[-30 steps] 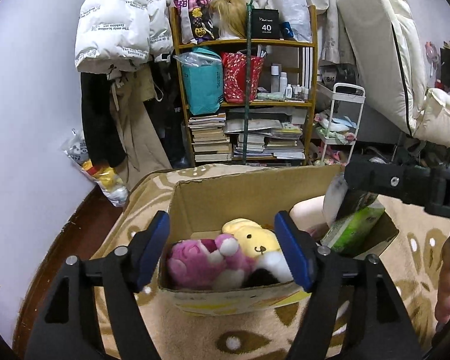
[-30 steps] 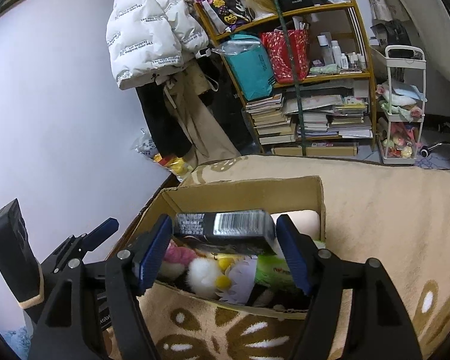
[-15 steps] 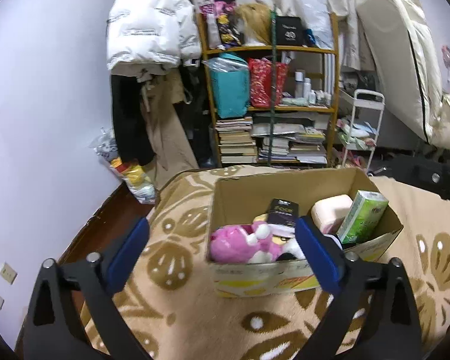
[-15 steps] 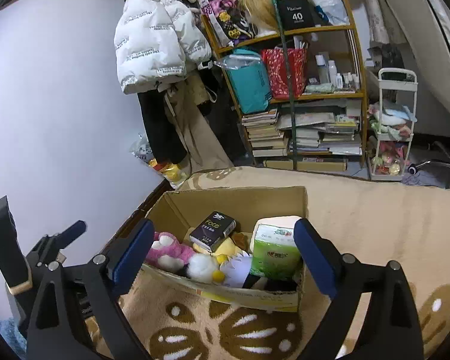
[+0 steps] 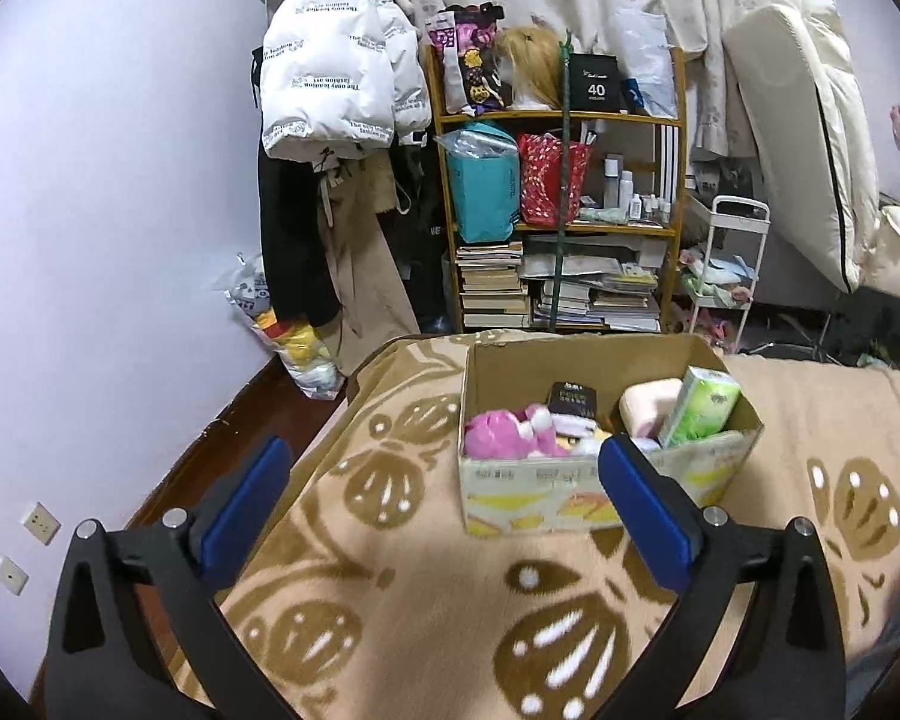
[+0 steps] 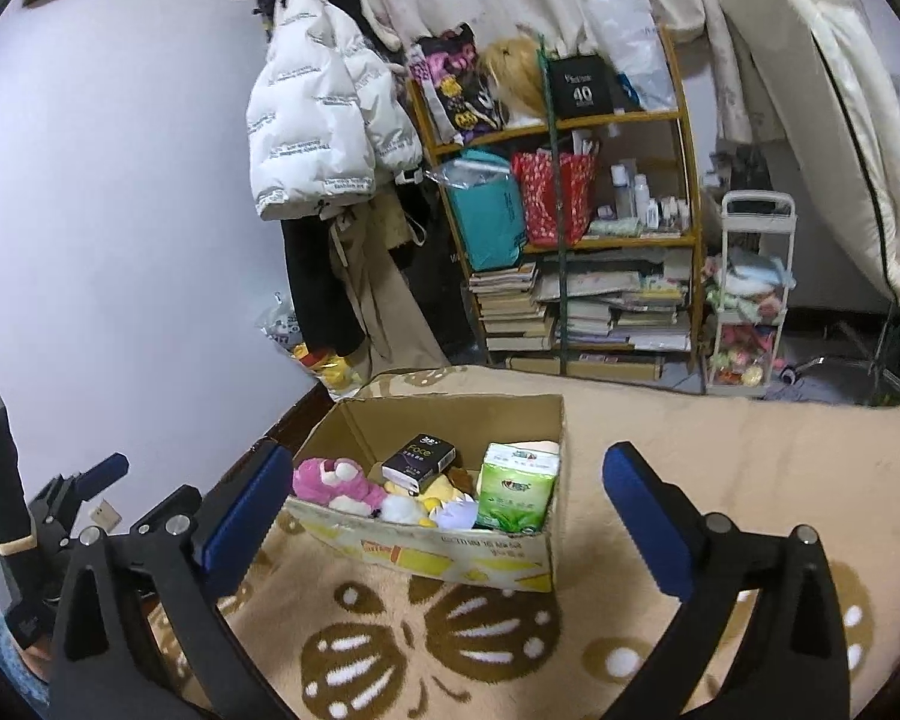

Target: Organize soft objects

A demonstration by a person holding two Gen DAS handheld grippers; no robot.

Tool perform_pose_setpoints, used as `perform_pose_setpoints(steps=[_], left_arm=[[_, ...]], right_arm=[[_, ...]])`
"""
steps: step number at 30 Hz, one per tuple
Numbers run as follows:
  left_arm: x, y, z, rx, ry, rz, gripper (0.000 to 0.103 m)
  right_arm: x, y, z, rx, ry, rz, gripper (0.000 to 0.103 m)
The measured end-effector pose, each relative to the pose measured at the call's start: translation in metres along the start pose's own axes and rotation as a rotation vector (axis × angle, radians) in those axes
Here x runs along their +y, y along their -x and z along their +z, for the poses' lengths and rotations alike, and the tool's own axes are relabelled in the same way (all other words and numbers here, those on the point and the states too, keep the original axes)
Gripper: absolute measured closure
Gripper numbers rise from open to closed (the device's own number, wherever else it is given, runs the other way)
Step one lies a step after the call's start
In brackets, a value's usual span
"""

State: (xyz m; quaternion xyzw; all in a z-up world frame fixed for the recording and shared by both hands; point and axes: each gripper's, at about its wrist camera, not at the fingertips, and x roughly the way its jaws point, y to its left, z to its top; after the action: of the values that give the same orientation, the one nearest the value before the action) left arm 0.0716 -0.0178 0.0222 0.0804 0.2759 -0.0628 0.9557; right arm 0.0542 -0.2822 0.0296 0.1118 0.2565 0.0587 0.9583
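Observation:
A cardboard box (image 5: 570, 501) (image 6: 450, 558) stands on the tan patterned blanket. In it lie a pink plush (image 5: 498, 435) (image 6: 330, 480), a yellow plush (image 6: 432, 492), a black tissue pack (image 5: 572, 399) (image 6: 419, 461), a green tissue pack (image 5: 699, 414) (image 6: 516, 495) and a pale pink pad (image 5: 648, 405). My left gripper (image 5: 444, 495) is open and empty, back from the box's near side. My right gripper (image 6: 441, 498) is open and empty, also back from the box. The left gripper shows at the right wrist view's left edge (image 6: 60, 498).
A crowded wooden shelf (image 5: 558, 222) with books and bags stands behind the bed. Coats (image 5: 330, 120) hang on the wall to its left. A white trolley (image 5: 726, 264) and an upright mattress (image 5: 810, 138) stand to the right. The blanket (image 5: 420, 630) drops to the floor at left.
My right gripper let the black tissue pack go into the box and opened. Both grippers pulled back from the box and opened wider.

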Motion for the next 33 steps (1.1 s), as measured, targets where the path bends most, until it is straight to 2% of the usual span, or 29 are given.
perform_pose_setpoints(steps=[6,10,16,21,33], left_arm=[[0.001,0.039,-0.006,-0.045,-0.014,0.006,0.002],[0.0,0.064,-0.011,-0.09,-0.024,0.011,0.002],[0.005,0.08,-0.02,-0.099,-0.011,0.015,0.002],[0.007,0.08,-0.024,-0.109,-0.013,0.047,0.002],[0.007,0.065,-0.03,-0.09,-0.008,0.041,0.002]], right_arm=[[0.017,0.033,-0.006,-0.048,0.087,-0.061,0.0],[0.018,0.048,-0.012,-0.066,0.073,-0.074,0.0],[0.015,0.061,-0.026,-0.076,0.049,-0.109,0.0],[0.008,0.065,-0.032,-0.085,0.02,-0.142,0.0],[-0.009,0.055,-0.036,-0.077,-0.019,-0.166,0.0]])
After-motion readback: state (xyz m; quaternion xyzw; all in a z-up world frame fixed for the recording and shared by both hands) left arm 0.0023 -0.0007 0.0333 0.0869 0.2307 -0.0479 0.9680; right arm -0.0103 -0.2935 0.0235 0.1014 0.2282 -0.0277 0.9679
